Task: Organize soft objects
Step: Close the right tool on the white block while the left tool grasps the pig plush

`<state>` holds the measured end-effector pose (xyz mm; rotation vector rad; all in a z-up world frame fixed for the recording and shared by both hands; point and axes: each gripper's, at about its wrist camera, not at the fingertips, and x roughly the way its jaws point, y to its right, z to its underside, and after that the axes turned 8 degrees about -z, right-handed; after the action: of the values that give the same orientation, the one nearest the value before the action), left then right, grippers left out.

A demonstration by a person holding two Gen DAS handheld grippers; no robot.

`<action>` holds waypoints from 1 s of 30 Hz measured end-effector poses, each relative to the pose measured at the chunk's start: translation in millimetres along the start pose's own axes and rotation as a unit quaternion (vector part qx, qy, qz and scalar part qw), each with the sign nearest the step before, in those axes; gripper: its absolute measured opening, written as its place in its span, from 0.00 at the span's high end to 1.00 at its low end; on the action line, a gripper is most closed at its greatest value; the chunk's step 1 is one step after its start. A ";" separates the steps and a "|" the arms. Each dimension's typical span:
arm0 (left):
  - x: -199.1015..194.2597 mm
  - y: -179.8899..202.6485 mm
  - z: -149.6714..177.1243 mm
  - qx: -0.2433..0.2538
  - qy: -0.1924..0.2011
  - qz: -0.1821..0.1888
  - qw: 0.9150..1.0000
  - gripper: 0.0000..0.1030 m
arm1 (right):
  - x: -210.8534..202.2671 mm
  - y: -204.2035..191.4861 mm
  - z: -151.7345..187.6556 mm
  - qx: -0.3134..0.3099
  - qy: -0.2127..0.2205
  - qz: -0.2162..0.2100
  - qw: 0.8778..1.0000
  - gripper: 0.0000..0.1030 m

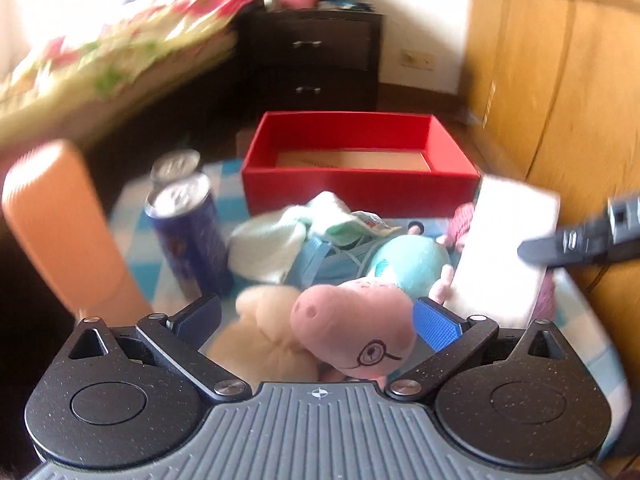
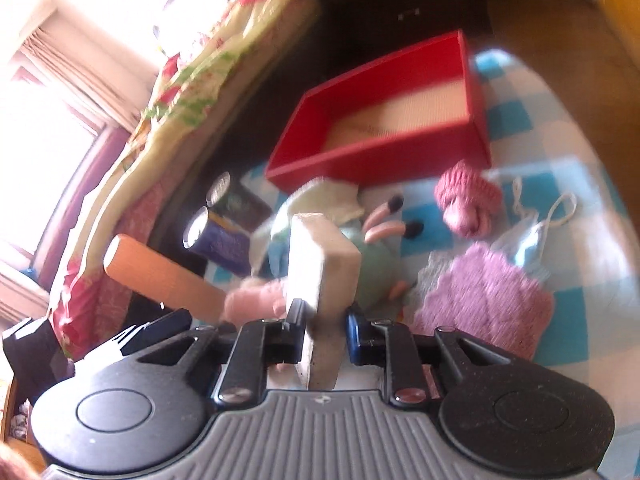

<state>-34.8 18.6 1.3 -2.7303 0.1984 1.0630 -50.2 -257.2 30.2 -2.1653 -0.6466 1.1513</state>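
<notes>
The pink plush pig with drawn-on glasses and a turquoise body [image 1: 356, 332] lies on the blue-and-white checked cloth [image 2: 532, 128], its head between the spread fingers of the left gripper [image 1: 318, 320], neither pad pressing it. A cream plush toy [image 1: 260, 336] lies against its left side, a pale green folded cloth [image 1: 280, 236] just beyond. The right gripper [image 2: 324, 324] pinches a white rectangular foam block [image 2: 320, 256], jaws closed on its lower end, the block standing up over the pig. The red cardboard box [image 1: 360, 184] sits past the pile at the cloth's far side, with only its pale bottom showing inside (the near wall hides a strip). Two blue drink cans [image 1: 188, 232] and an orange ribbed cylinder [image 1: 60, 224] crowd the left side. Right of the pig lie a lilac knitted square [image 2: 484, 300], a pink knitted bundle [image 2: 464, 200] and a light blue face mask [image 2: 528, 244], with bare cloth around them.
</notes>
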 end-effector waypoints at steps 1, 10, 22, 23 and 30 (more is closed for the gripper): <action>1.6 6.1 -0.6 0.010 0.001 0.005 1.000 0.06 | 0.2 1.6 -2.0 0.004 0.002 0.001 1.000 0.99; 28.7 39.2 -23.5 0.076 0.017 0.043 0.996 0.14 | -8.9 12.2 -8.5 0.022 0.008 0.000 1.000 0.99; 91.7 81.6 -23.9 0.170 -0.083 0.068 0.980 0.25 | -23.8 21.7 -15.5 0.027 0.018 0.012 0.999 0.99; 91.3 80.6 -24.4 0.164 -0.085 0.068 0.980 0.25 | -24.3 21.3 -16.1 0.023 0.019 0.017 0.999 0.99; 86.4 77.7 -24.7 0.120 -0.107 0.030 0.987 0.32 | -8.9 10.3 -8.8 -0.026 -0.018 0.077 0.997 0.99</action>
<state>29.2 -67.1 -50.6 -2.3917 0.3506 1.2513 -45.8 -272.8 32.0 -2.2765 -0.5375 1.2690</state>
